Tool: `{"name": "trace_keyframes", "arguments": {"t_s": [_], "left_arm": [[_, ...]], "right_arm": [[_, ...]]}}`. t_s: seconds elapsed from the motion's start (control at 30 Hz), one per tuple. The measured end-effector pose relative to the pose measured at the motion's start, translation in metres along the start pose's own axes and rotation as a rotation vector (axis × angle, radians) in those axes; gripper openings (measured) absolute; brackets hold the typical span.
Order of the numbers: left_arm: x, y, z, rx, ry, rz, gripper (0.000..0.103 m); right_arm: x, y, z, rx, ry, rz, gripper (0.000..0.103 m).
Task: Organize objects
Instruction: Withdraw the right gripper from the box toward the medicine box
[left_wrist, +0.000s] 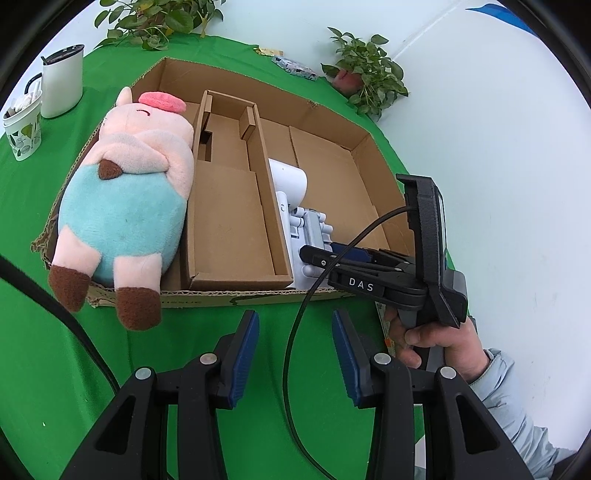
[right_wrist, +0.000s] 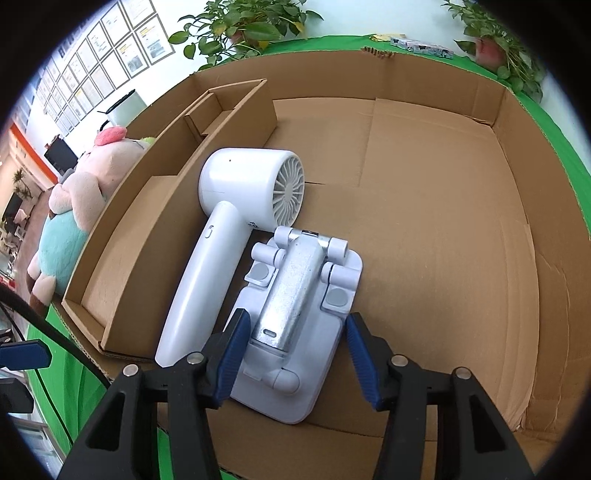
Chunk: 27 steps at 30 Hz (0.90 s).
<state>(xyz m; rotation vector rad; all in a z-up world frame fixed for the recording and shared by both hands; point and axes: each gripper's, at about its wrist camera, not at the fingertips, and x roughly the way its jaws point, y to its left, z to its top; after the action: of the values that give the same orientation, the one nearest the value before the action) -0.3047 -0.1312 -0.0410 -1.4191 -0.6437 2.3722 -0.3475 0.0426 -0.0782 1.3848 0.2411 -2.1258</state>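
The right tongs (right_wrist: 293, 354) point steeply down into a wide, shallow cardboard tray (right_wrist: 443, 206), jaws parted about halfway. A folded white phone stand (right_wrist: 295, 306) with a silver metal arm lies flat on the tray floor between the blue pads (right_wrist: 364, 363). The right-hand pad stands clear of the stand; the left-hand pad sits right at its edge, and real contact there cannot be told, so the stand looks loose rather than gripped. Just left of these tongs, touching the stand's upper corner, lies a white hair dryer (right_wrist: 225, 236), handle toward the tongs and grille facing right. Beyond the dryer to the left sits a narrow inner cardboard box (right_wrist: 162, 206) with small dividers, and past that box a plush pig (left_wrist: 125, 199) in pink and teal lies along the tray's left side, its feet hanging over the front rim.

The left tongs (left_wrist: 295, 354) hover over the green-covered surface (left_wrist: 44, 332) in front of the tray, pads partly open with nothing between them. To their right a hand (left_wrist: 443, 339) grips the handle of the right tongs. Far off to the left stand a white mug (left_wrist: 62, 85) and a leaf-patterned cup (left_wrist: 24, 129); potted plants (left_wrist: 365, 70) sit behind the tray
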Motion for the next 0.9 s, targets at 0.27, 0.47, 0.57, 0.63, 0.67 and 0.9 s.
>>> {"name": "trace_keyframes", "arguments": {"t_s": [0.27,0.47,0.57,0.63,0.67,0.9], "left_arm": [[-0.001,-0.009,-0.002,0.023,-0.01,0.012,0.039],[-0.009,-0.017,-0.004,0.056,-0.051,0.062,0.04],[-0.017,-0.026,-0.007,0.09,-0.121,0.127,0.059],[-0.028,-0.033,-0.012,0.118,-0.225,0.179,0.071],[-0.033,-0.037,-0.015,0.131,-0.278,0.204,0.075],[-0.056,-0.061,-0.04,0.232,-0.494,0.416,0.095]], "right_arm": [[-0.003,-0.002,-0.003,-0.006,-0.007,0.007,0.054],[-0.044,0.004,-0.012,-0.001,-0.152,-0.011,0.079],[-0.072,0.009,-0.025,-0.025,-0.222,-0.078,0.08],[-0.088,0.01,-0.039,-0.031,-0.262,-0.123,0.08],[-0.095,0.009,-0.047,-0.028,-0.279,-0.134,0.08],[-0.129,-0.002,-0.121,0.01,-0.345,-0.191,0.082]]}}
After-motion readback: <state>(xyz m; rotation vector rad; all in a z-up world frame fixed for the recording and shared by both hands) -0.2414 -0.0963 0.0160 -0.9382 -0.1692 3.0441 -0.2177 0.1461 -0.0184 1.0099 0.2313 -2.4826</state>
